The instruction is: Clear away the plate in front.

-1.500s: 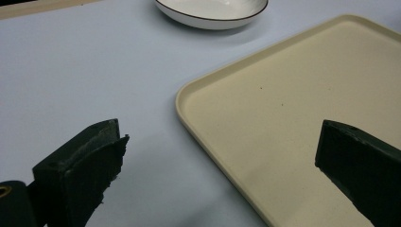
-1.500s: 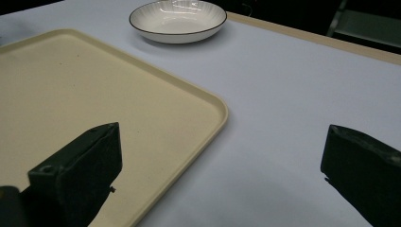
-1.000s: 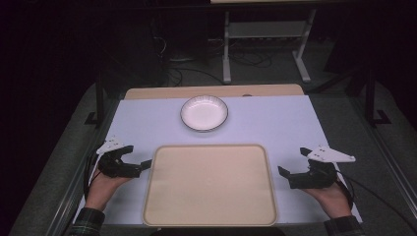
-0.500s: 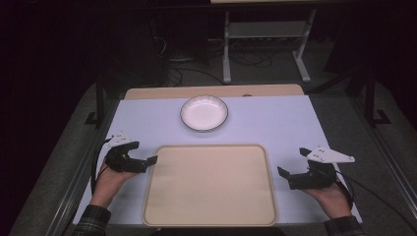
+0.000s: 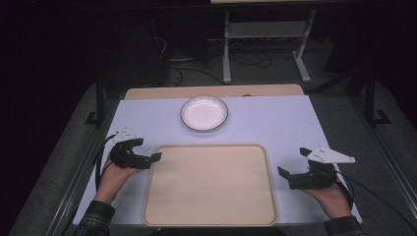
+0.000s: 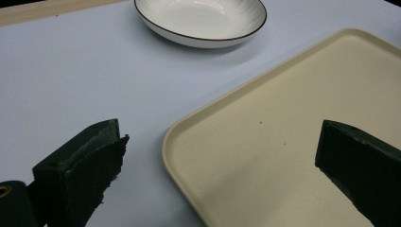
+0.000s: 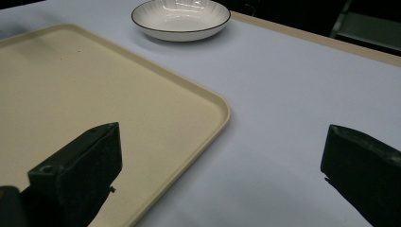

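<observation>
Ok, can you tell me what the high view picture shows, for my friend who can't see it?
A person's two hands each hold an open black gripper, the left gripper at the left edge of an empty beige tray and the right gripper just off its right edge. A white bowl sits behind the tray on the pale table.

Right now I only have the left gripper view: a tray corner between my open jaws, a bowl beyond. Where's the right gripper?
Observer: The right gripper is beside the tray's right edge, jaws open, holding nothing.
Operator: Anything on the rest of the tray?
Observer: No, the high view shows its whole surface bare.
Operator: Where's the bowl relative to the tray?
Observer: The bowl sits beyond the middle of its far edge.
</observation>
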Available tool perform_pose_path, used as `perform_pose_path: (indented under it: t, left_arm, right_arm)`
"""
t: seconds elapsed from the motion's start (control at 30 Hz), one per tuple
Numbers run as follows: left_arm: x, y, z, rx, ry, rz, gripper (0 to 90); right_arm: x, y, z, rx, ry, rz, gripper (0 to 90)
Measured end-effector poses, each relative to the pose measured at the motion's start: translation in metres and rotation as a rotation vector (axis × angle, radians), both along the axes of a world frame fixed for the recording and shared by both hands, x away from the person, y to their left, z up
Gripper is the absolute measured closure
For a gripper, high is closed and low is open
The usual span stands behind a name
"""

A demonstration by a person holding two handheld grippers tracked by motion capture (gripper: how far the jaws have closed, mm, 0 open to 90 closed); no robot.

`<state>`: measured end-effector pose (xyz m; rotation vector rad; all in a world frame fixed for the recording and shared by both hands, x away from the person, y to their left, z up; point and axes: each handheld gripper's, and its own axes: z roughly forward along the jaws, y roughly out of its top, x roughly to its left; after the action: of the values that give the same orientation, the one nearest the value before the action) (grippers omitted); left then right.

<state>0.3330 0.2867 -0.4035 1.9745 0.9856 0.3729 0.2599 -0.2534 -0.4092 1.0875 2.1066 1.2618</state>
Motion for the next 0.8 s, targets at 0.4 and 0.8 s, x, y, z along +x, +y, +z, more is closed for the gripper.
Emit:
perform_pose_path:
  t: [0.4,0.8]
  left_arm:
    - [0.009,-0.007,0.004,-0.014,0.000,-0.007,0.8]
    - [0.021,-0.020,0.002,-0.011,0.012,-0.021,0.8]
  right_arm:
    - [0.000,0.000,0.000,-0.003,0.000,0.003,0.0]
    - [0.000,0.000,0.000,0.005,0.003,0.005,0.0]
